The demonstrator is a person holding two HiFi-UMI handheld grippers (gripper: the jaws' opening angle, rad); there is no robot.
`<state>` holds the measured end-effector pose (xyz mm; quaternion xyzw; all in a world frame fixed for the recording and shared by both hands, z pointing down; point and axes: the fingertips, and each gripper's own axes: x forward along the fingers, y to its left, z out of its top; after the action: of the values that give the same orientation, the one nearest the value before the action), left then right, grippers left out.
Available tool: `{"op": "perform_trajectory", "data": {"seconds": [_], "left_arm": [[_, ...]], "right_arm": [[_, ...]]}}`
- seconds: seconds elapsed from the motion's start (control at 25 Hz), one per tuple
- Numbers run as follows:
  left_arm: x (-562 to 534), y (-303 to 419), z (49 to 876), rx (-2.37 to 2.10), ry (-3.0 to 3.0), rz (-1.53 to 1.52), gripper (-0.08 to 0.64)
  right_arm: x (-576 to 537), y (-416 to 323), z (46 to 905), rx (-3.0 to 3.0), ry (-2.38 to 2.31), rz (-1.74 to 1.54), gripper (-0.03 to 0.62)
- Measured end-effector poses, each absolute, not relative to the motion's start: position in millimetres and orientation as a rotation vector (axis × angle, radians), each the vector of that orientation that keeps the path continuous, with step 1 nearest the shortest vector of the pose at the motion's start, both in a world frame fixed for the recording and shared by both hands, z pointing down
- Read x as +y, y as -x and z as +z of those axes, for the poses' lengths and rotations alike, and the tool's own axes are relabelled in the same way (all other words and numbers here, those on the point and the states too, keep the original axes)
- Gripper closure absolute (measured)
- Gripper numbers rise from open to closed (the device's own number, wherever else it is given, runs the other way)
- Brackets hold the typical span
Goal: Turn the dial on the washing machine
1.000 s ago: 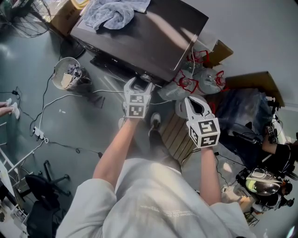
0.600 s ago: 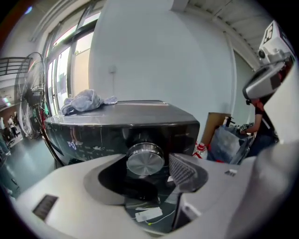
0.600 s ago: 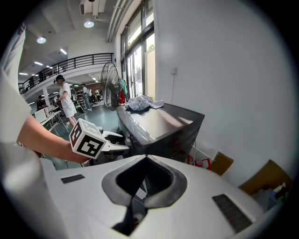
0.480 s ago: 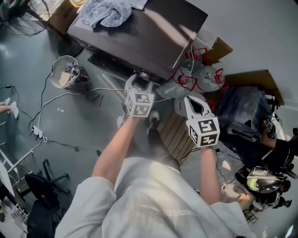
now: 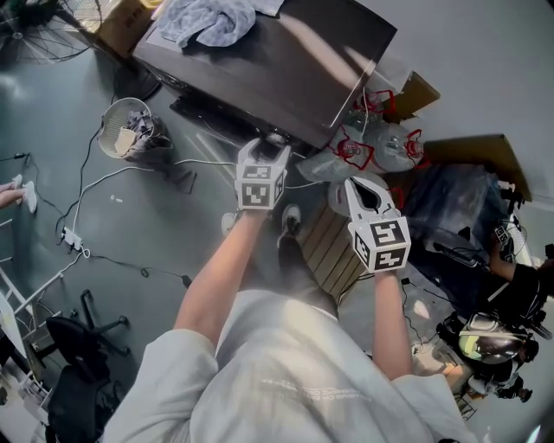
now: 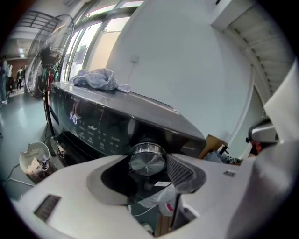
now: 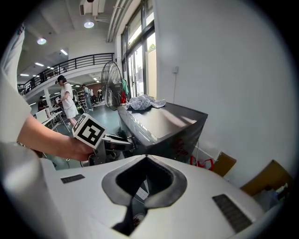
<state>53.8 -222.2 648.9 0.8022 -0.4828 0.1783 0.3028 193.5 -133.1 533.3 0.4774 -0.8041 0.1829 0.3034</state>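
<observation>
Brushed-metal dial (image 6: pixel 147 158) on the dark front panel of the washing machine (image 5: pixel 286 60), and it sits right between the jaws of the left gripper (image 5: pixel 267 149). Those jaws are closing round it, the pads just beside the knob and not clearly pressing. The right gripper (image 7: pixel 145 161) hangs off to the side, away from the machine, its jaws together on nothing. A grey cloth (image 5: pixel 208 19) lies crumpled on the machine's top.
</observation>
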Motion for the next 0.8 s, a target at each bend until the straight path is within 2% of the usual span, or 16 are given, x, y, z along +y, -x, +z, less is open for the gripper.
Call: {"op": "perform_trajectory", "data": {"seconds": [0.8], "left_arm": [[-224.0, -47.7, 652.6, -1.079, -1.861, 0.175, 0.308]], "right_arm": [[-132.2, -176.7, 536.2, -2.142, -1.213, 0.478, 0.577]]}}
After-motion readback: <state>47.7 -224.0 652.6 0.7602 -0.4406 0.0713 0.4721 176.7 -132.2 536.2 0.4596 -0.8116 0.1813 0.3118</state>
